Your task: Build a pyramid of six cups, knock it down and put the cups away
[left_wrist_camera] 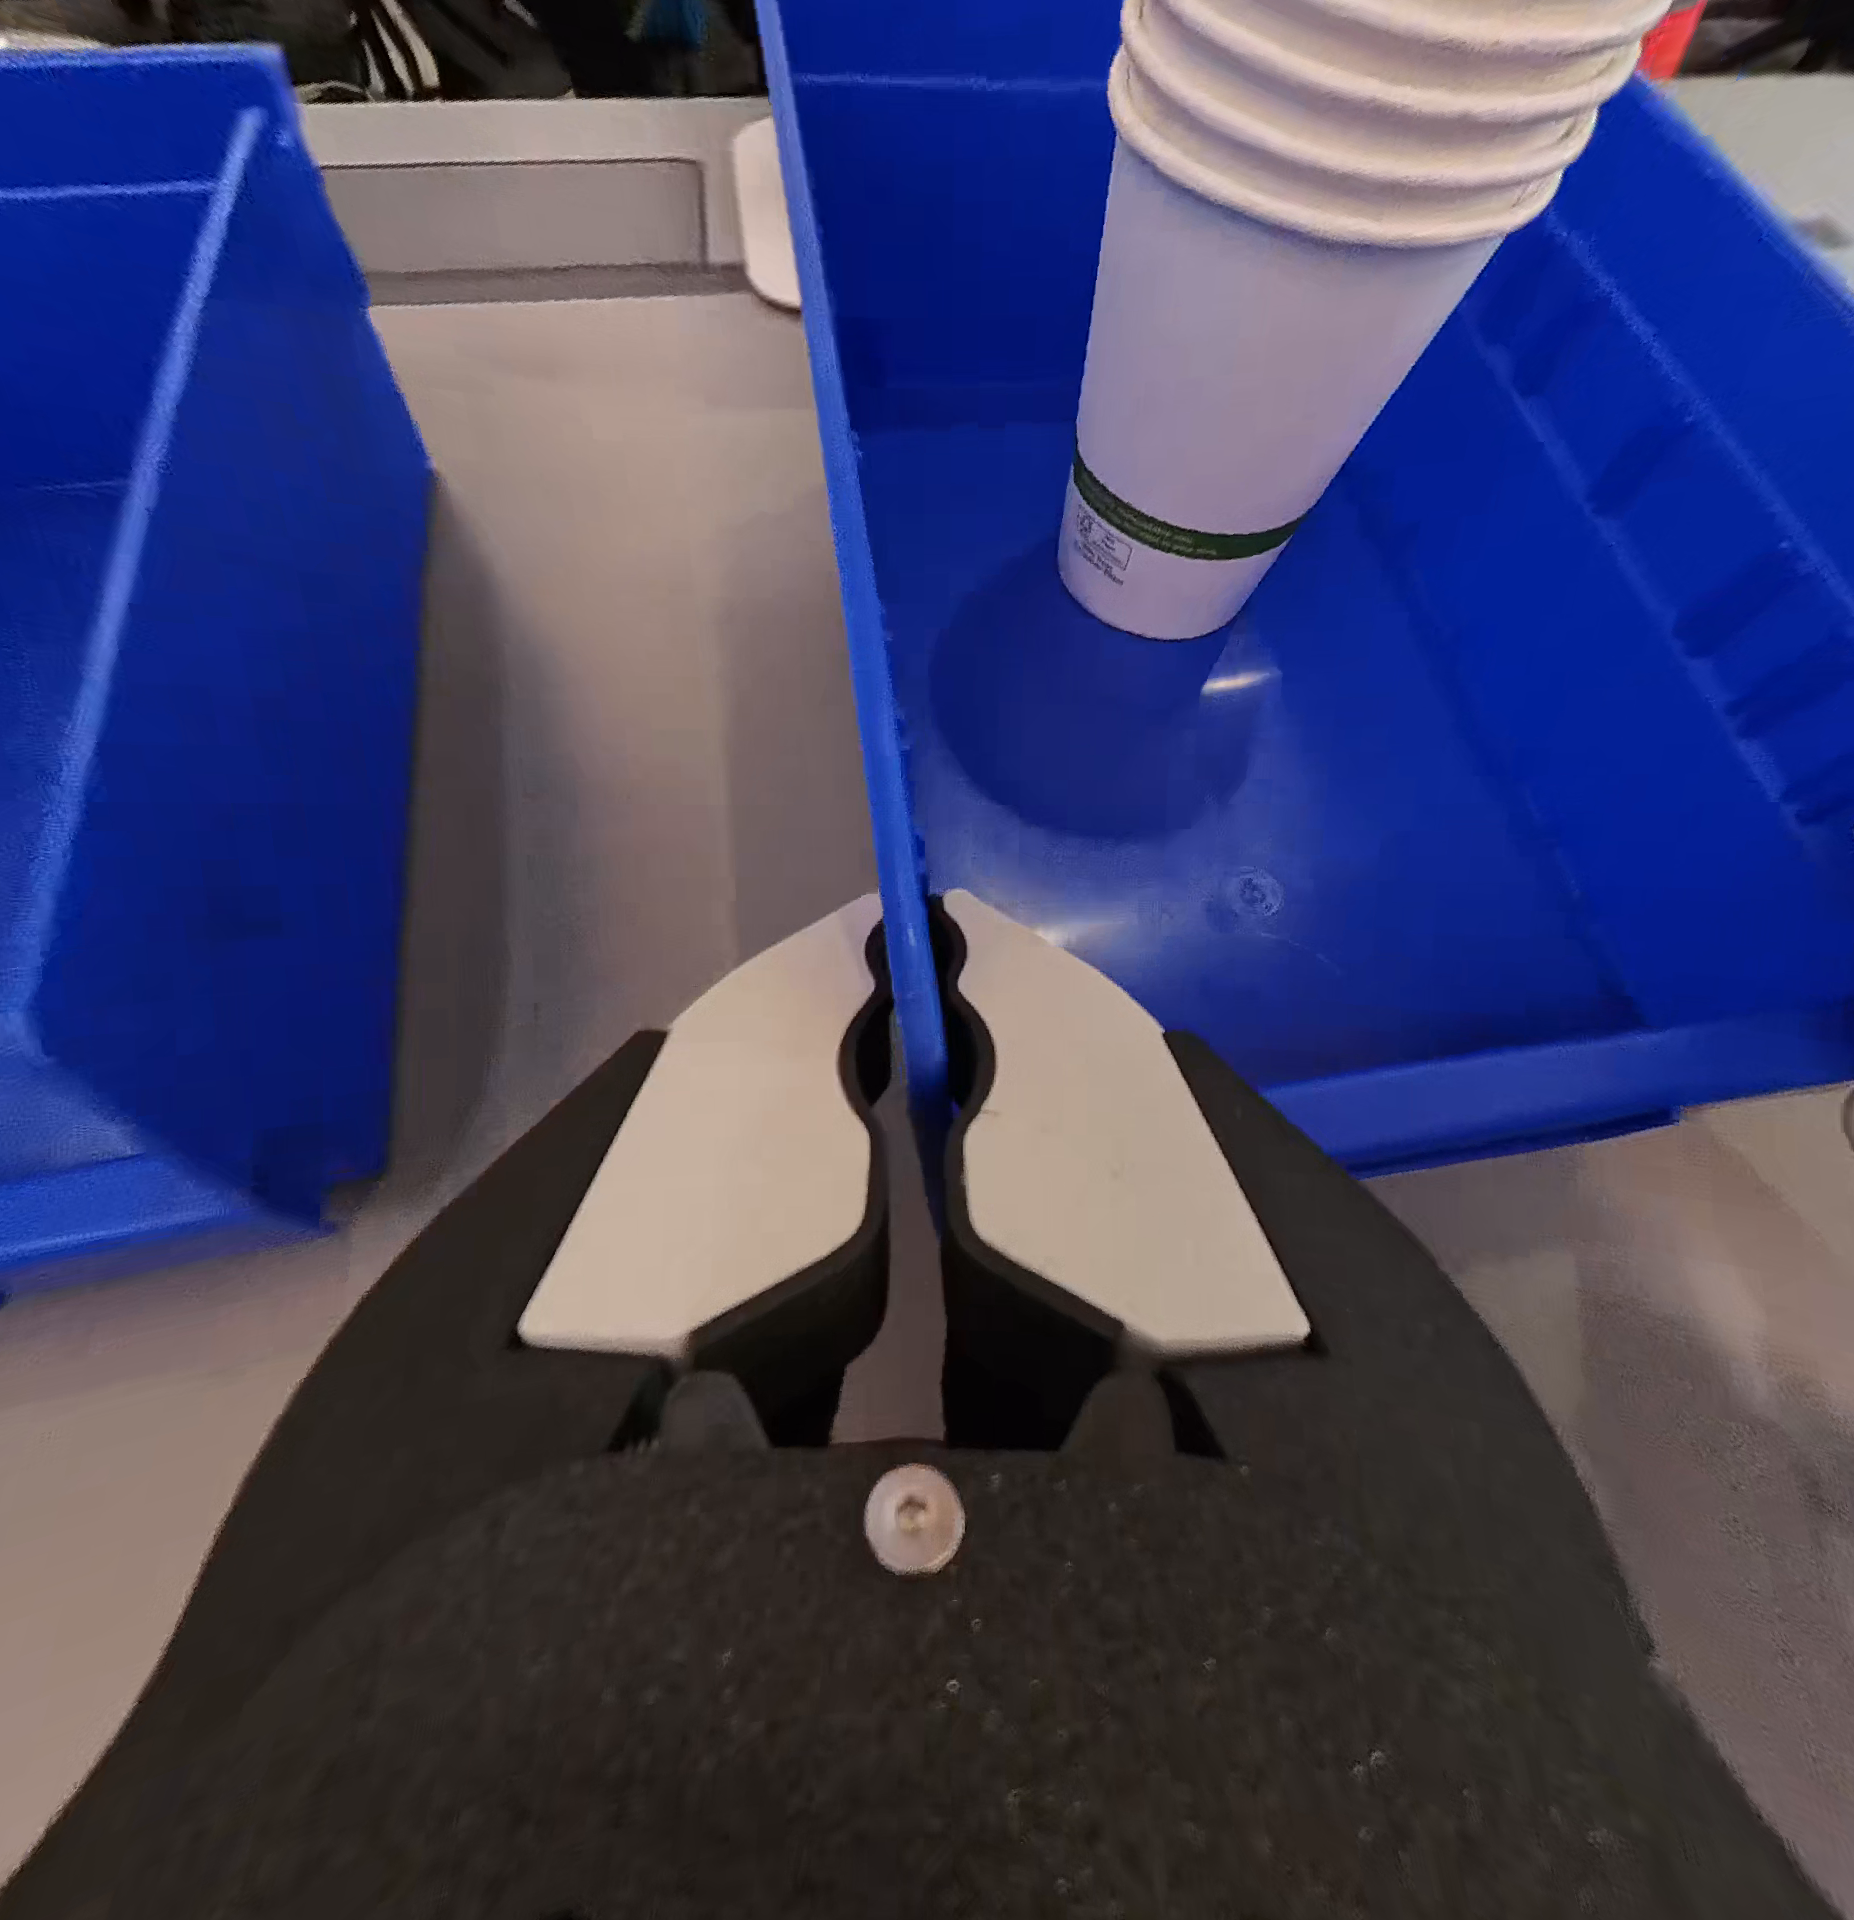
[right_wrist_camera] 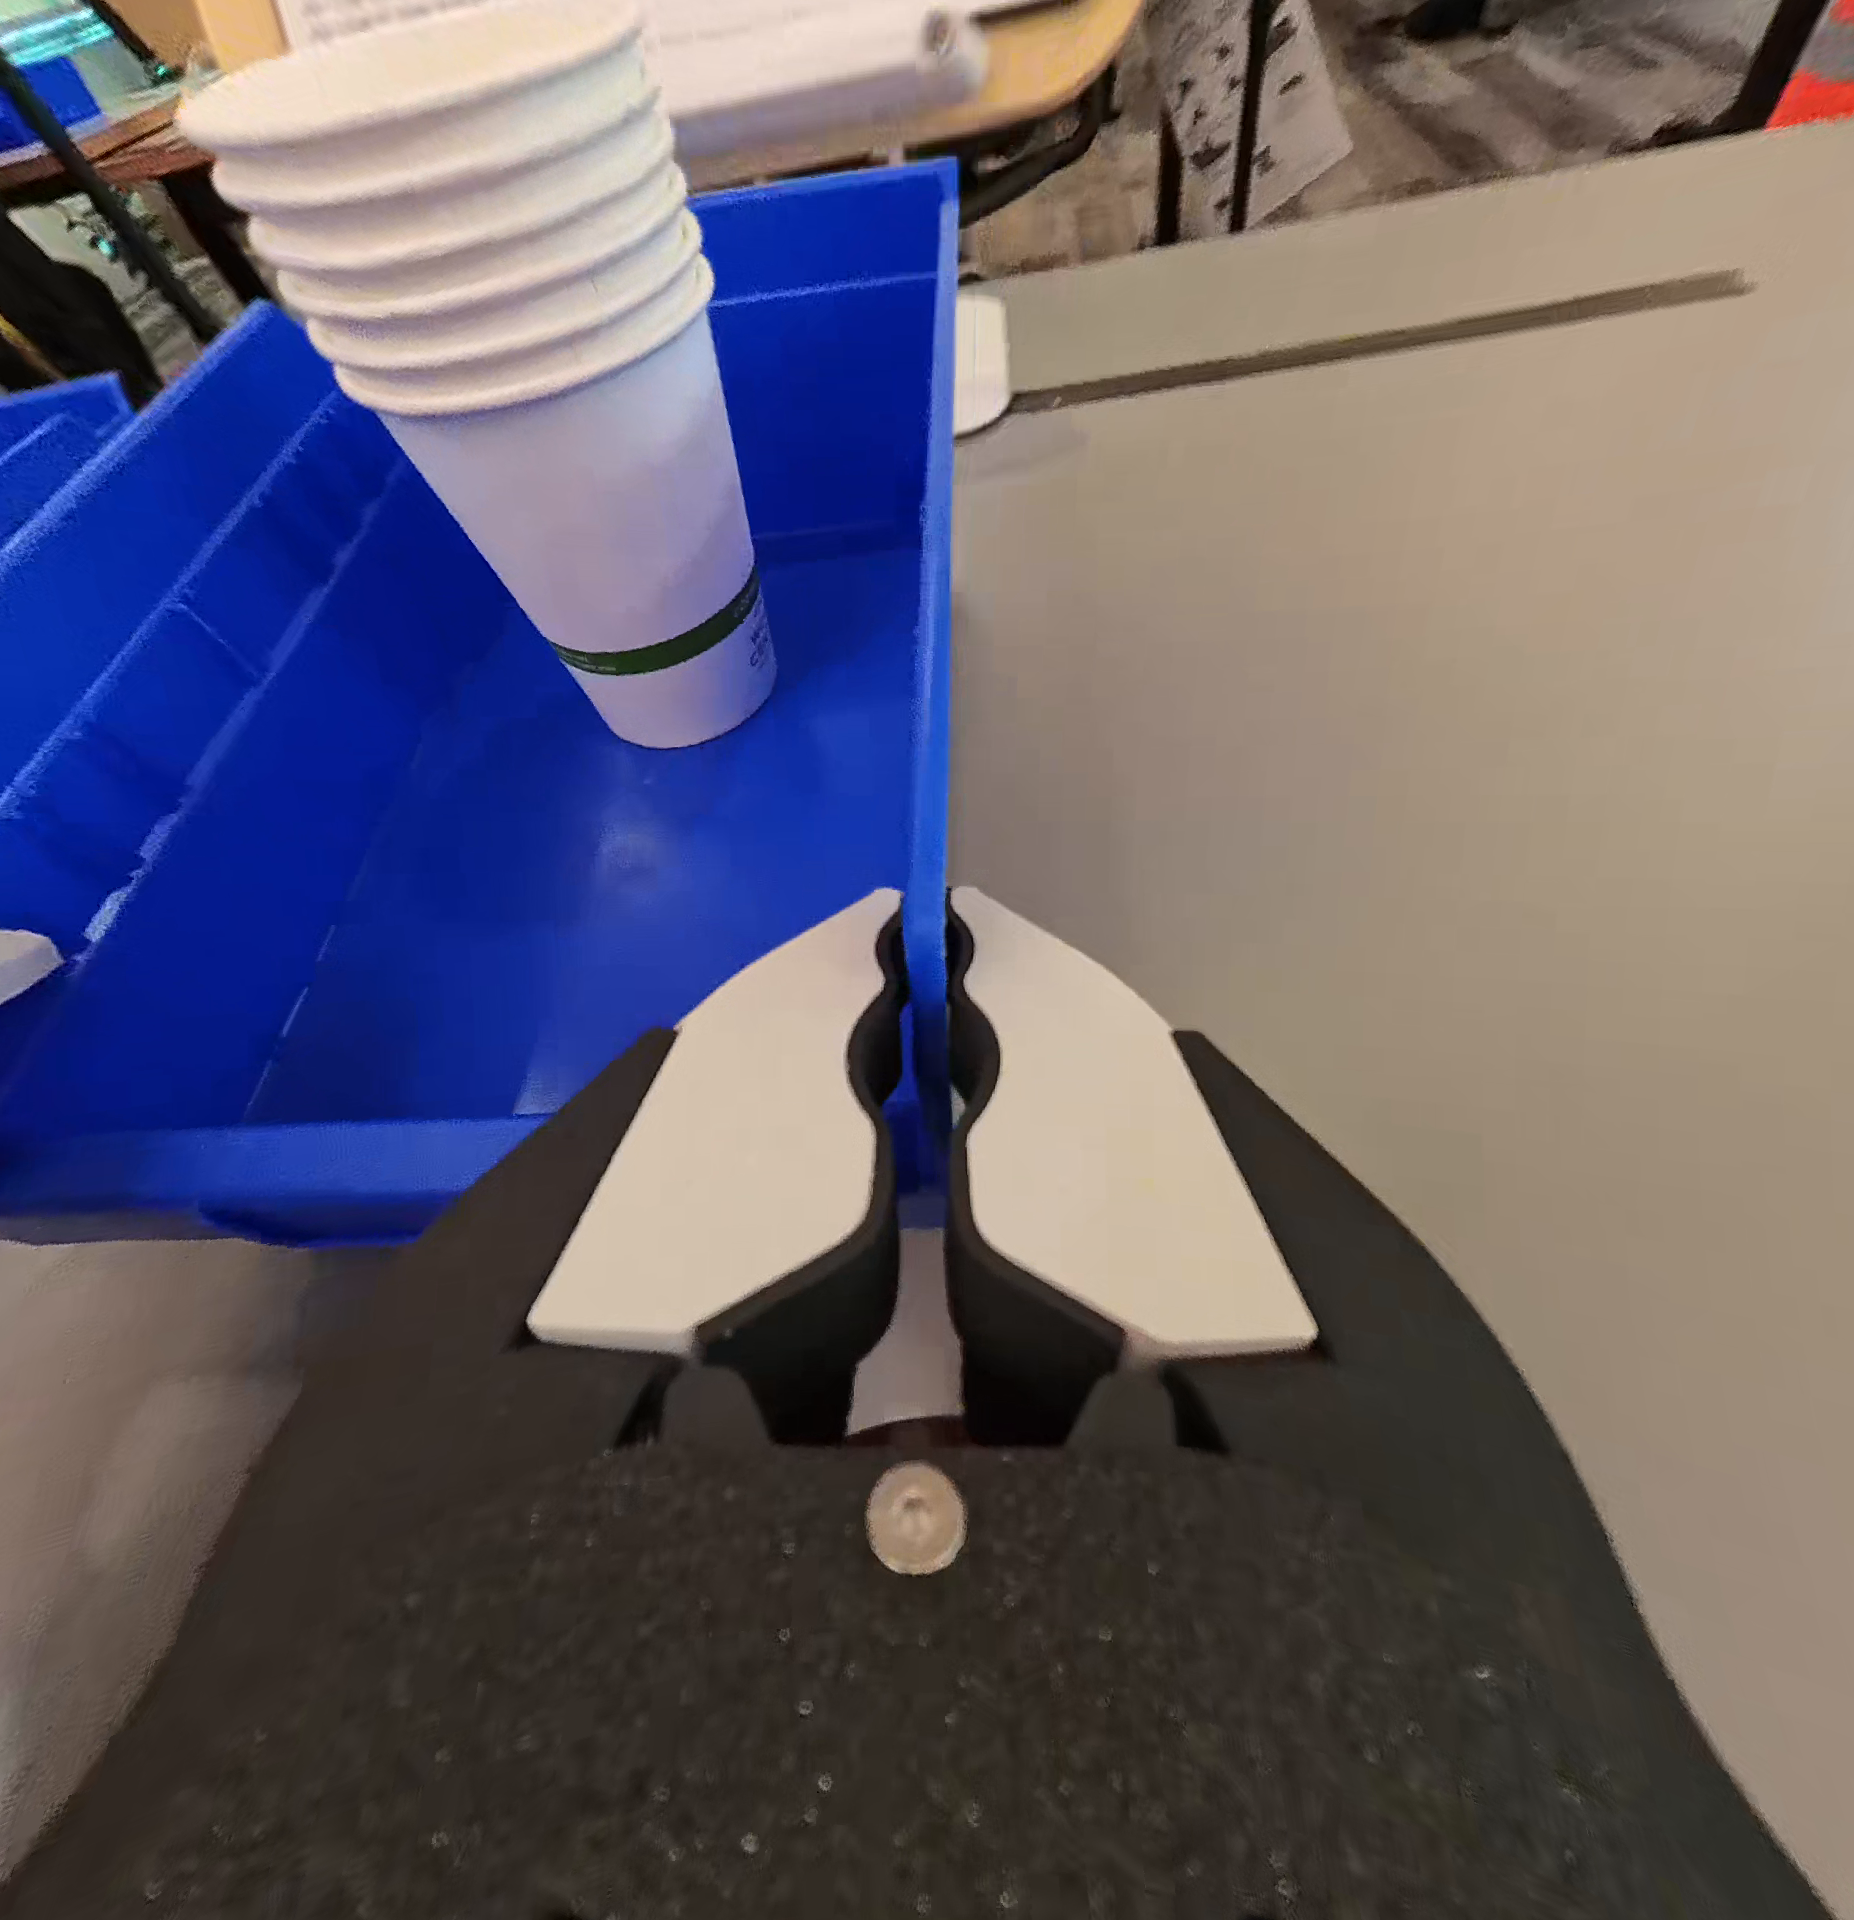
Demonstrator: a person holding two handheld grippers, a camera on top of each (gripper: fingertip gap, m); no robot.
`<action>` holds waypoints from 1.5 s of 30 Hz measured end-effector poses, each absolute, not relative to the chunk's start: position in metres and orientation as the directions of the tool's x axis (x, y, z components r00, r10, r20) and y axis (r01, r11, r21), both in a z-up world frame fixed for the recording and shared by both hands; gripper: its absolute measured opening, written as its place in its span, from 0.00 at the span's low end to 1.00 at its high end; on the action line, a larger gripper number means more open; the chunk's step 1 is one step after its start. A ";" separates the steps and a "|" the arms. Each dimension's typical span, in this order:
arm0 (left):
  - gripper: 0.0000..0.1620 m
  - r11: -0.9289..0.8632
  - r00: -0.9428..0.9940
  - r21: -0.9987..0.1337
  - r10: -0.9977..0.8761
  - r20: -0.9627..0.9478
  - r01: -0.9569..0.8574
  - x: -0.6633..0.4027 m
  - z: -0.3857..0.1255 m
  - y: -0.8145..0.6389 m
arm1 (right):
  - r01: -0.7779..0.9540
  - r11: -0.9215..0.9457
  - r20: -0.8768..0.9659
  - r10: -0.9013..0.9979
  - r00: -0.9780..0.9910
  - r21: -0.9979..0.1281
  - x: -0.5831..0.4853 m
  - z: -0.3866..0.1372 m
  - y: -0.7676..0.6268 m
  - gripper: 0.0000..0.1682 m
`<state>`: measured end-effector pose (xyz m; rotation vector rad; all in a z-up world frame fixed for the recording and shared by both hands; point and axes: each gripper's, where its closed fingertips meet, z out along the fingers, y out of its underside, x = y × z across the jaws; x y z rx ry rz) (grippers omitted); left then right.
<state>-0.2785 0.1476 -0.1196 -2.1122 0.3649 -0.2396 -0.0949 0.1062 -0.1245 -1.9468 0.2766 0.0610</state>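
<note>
Grey tabletop [right_wrist_camera: 1422, 727] carries deep blue plastic bin [left_wrist_camera: 1525, 727], w/ second blue bin [left_wrist_camera: 175, 623] at 9 o'clock, each side wall pinched btwn jaws of left gripper [left_wrist_camera: 910, 914] & right gripper [right_wrist_camera: 921, 909], prob. to shift it, nested stack of white paper cups [left_wrist_camera: 1266, 312] upright inside at 12.

We are looking at a grey table [left_wrist_camera: 611, 644] that is carrying two blue bins. One bin [left_wrist_camera: 1525, 727] is sitting on it with a stack of white cups [left_wrist_camera: 1266, 343] standing inside, and a second bin [left_wrist_camera: 175, 623] is resting just beside it, a strip of table showing between them.
</note>
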 end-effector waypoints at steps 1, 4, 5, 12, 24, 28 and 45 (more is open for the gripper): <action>0.02 -0.517 0.938 -0.840 -0.345 0.026 -0.167 -0.285 -0.122 0.149 | -0.221 -0.373 -0.176 -0.153 0.972 -0.901 -0.101 -0.129 0.108 0.02; 0.02 -0.544 0.941 -0.825 -0.336 0.049 -0.151 -0.296 -0.132 0.151 | -0.190 -0.379 -0.145 -0.143 0.979 -0.906 -0.110 -0.130 0.112 0.02; 0.02 -0.544 0.940 -0.828 -0.334 0.066 -0.135 -0.297 -0.134 0.152 | -0.188 -0.383 -0.140 -0.149 0.979 -0.905 -0.110 -0.130 0.113 0.02; 0.33 -0.554 0.883 -0.828 -0.428 0.193 -0.087 -0.284 -0.128 0.139 | -0.126 -0.382 -0.142 0.014 0.990 -0.915 -0.126 -0.126 0.106 0.19; 0.56 -0.460 0.888 -0.888 -0.417 0.194 -0.022 -0.435 -0.055 0.101 | 0.077 -0.124 0.026 0.374 0.927 -0.989 -0.101 -0.095 0.016 0.40; 0.54 -0.494 0.976 -0.868 -0.207 0.061 -0.051 -0.536 -0.084 0.140 | -0.016 -0.137 -0.070 0.399 0.914 -0.990 -0.112 -0.093 0.019 0.36; 0.03 -0.628 0.984 -0.775 -0.080 0.157 0.072 -0.587 -0.139 0.186 | 0.122 -0.176 0.019 0.495 0.868 -0.977 -0.228 -0.098 0.014 0.39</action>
